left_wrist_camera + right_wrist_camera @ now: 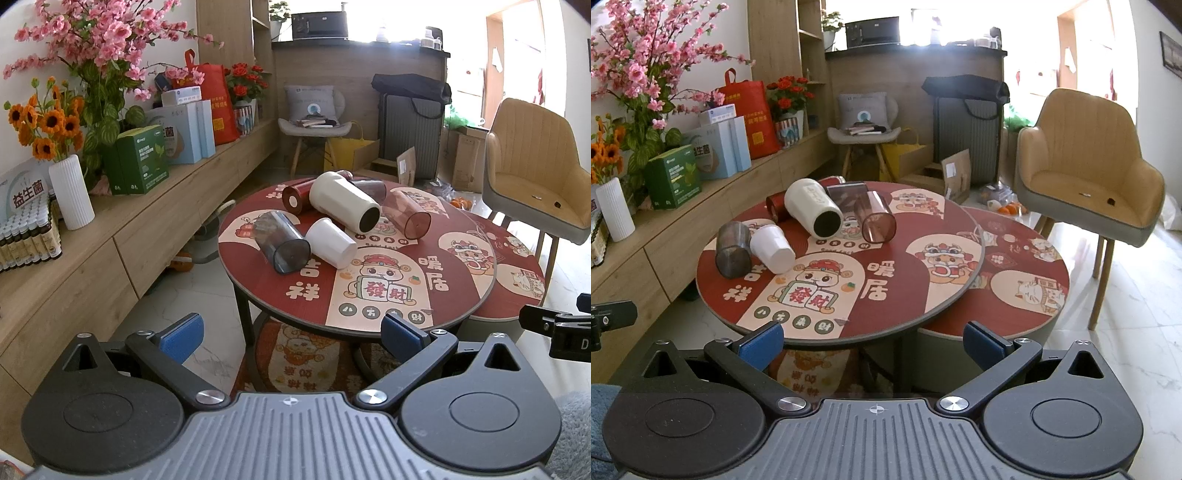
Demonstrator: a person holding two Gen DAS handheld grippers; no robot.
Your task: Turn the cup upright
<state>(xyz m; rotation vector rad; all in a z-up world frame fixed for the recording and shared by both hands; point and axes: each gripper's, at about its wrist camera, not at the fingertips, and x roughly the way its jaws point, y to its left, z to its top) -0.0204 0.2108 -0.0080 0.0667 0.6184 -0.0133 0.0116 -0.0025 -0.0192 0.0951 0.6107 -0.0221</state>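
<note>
Currently approach phase, nothing gripped. Left wrist view: left gripper (291, 338) has jaws spread wide, blue pads (183, 336) empty, hovering short of the round table (458, 314); the near rim sits just ahead of the right-hand pad. All the cups lie on their sides, well ahead of the jaws. Smoky grey cup (282, 242) lies ahead and roughly on the jaw centreline, base toward the camera; small white cup (330, 242) touches its right side, also base-first. Further ahead: big white cup (343, 201) with dark mouth facing the camera, pink clear cup (406, 214) to its right, dark red cup (295, 195) to its left. A dark cup behind them is too hidden to read. My call: grey cup is the easiest left-hand target; come in low, pinch across the wall near the base, lift clear before rotating, else it drags the white neighbour. Right wrist view: right gripper (873, 343) jaws likewise spread and empty, table edge just ahead of both pads. From here the grey cup (733, 249) and small white cup (772, 249) sit ahead-left of the jaws, the big white cup (812, 206) ahead and slightly left, the pink clear cup (875, 216) almost dead ahead, mouth toward the camera. Pink cup looks the natural right-hand pick: open side, free on its right. Risks as I judge them: smooth plastic walls slip under a shallow pinch, and round bodies roll on the slick tabletop if nudged. Square the pads across the diameter, close firmly, then swing the mouth up and set the base flat.
</note>
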